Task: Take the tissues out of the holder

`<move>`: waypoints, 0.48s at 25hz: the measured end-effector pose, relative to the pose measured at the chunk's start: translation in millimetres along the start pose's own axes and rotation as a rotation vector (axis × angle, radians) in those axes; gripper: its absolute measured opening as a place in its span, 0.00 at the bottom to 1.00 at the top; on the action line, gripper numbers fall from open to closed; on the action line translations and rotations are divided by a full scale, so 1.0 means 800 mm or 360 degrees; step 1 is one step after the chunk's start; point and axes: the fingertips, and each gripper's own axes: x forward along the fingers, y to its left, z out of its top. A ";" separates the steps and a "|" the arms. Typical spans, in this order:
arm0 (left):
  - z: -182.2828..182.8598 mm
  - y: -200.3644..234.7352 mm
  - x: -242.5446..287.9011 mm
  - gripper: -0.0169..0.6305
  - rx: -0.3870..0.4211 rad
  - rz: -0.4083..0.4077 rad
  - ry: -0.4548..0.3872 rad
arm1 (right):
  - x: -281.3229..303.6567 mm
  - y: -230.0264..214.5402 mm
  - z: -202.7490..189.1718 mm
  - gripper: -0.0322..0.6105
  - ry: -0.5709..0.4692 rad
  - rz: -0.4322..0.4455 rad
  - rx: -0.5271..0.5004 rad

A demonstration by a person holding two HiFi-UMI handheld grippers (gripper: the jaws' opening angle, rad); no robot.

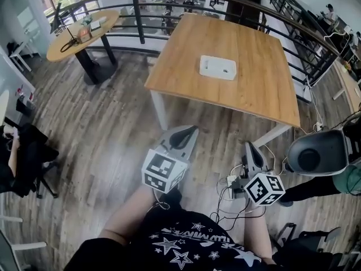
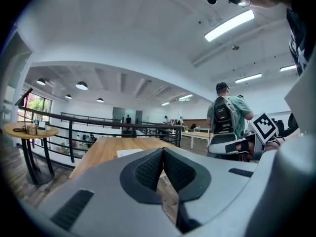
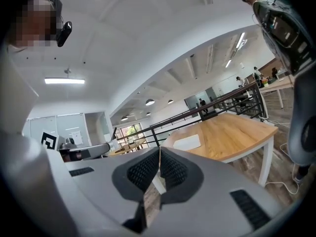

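The tissue holder (image 1: 217, 67), a flat white box, lies on the square wooden table (image 1: 265, 89) ahead of me. It shows small and far in the left gripper view as tissue holder (image 2: 129, 153) and in the right gripper view as tissue holder (image 3: 187, 142). My left gripper (image 1: 190, 131) is held over the floor, well short of the table's near edge, shut with nothing in it; its pads (image 2: 148, 169) meet. My right gripper (image 1: 248, 146) hangs beside it to the right, also shut and empty, its pads (image 3: 173, 169) together.
A black railing (image 1: 138, 17) runs behind the table. A round table (image 1: 67, 45) with small items stands at the back left. A grey office chair (image 1: 316, 154) and a person's legs are at the right. Cables (image 1: 228, 192) lie on the floor below my right gripper.
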 end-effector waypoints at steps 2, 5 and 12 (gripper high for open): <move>0.004 0.034 0.020 0.04 -0.0015 -0.0003 0.0005 | 0.035 0.002 0.007 0.07 0.0000 -0.0012 -0.0005; 0.012 0.081 0.045 0.04 -0.0039 -0.0022 0.0006 | 0.087 0.007 0.018 0.07 0.0004 -0.0030 -0.0020; 0.018 0.188 0.096 0.04 -0.0059 -0.0057 0.0027 | 0.206 0.016 0.033 0.07 0.0004 -0.0098 -0.0024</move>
